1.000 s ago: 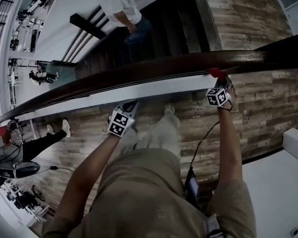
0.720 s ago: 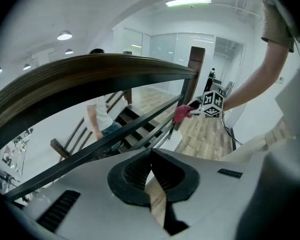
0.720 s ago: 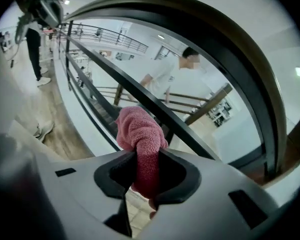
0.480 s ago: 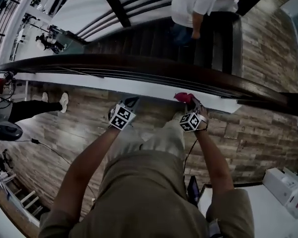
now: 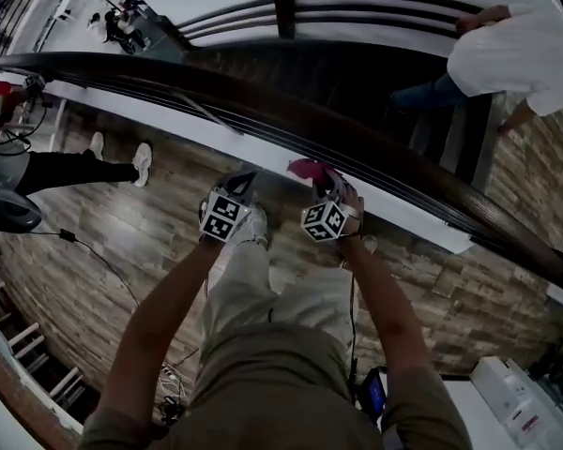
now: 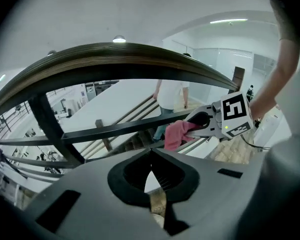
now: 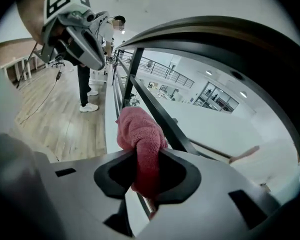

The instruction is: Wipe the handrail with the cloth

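Gripping pink cloth (image 7: 140, 134) with right gripper (image 7: 147, 173), near side of handrail (image 5: 357, 143); holding left gripper (image 6: 151, 176) closed, empty, just left.

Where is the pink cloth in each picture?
Head view: the cloth is in the middle, just below the handrail, at the tip of the right gripper.
Left gripper view: right of middle, under the handrail, pinched by the right gripper.
Right gripper view: low in the middle, squeezed between the tongs.
Shared landmark: the dark handrail, near the cloth in every view.
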The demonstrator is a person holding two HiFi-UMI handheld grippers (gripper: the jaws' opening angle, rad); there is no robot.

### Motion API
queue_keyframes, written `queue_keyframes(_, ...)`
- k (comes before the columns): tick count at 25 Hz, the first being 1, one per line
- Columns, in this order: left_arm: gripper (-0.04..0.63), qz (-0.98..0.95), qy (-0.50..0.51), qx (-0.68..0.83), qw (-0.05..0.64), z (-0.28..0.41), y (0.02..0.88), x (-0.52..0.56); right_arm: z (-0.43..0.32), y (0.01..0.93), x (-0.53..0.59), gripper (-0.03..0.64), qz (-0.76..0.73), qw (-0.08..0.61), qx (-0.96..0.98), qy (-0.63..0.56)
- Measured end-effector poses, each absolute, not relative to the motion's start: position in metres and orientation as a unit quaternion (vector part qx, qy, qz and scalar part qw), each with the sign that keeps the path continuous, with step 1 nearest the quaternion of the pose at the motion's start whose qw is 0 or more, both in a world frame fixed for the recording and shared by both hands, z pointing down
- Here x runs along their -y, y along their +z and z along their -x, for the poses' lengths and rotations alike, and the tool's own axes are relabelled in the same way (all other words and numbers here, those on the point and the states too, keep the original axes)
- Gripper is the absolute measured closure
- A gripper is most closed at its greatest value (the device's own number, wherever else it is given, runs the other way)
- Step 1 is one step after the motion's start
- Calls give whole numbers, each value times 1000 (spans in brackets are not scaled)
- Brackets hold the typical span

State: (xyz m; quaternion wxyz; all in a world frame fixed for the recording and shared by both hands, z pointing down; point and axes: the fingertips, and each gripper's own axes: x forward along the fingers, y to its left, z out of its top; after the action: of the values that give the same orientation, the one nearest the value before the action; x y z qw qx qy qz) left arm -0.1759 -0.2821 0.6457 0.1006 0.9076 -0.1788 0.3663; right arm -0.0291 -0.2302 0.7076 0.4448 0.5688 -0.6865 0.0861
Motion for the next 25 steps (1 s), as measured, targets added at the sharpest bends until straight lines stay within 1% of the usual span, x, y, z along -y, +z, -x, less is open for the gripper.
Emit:
queue_keyframes(5,578,-899,369,205,114,243,669,358,116,711,348,508,-545,462,697,68)
queue_keyframes(10,578,-902,345,233,112,272,691,405,157,716,401,508,-547,446,703,84)
queue_keyframes(14,578,-904,333,246,105,285,711,414,163,735,387,508,-517,468,709,99)
queue_keyframes(18,578,-910,305,262,102,284,736,415,152,762,366,508,-511,477,710,90)
queue_keyframes(22,578,-921,280,251,104,279,772,417,130,787,351,508,-524,471,703,96)
queue_keyframes(25,578,-920,279,251,109,279,822,430,123,807,355,508,-538,458,701,96)
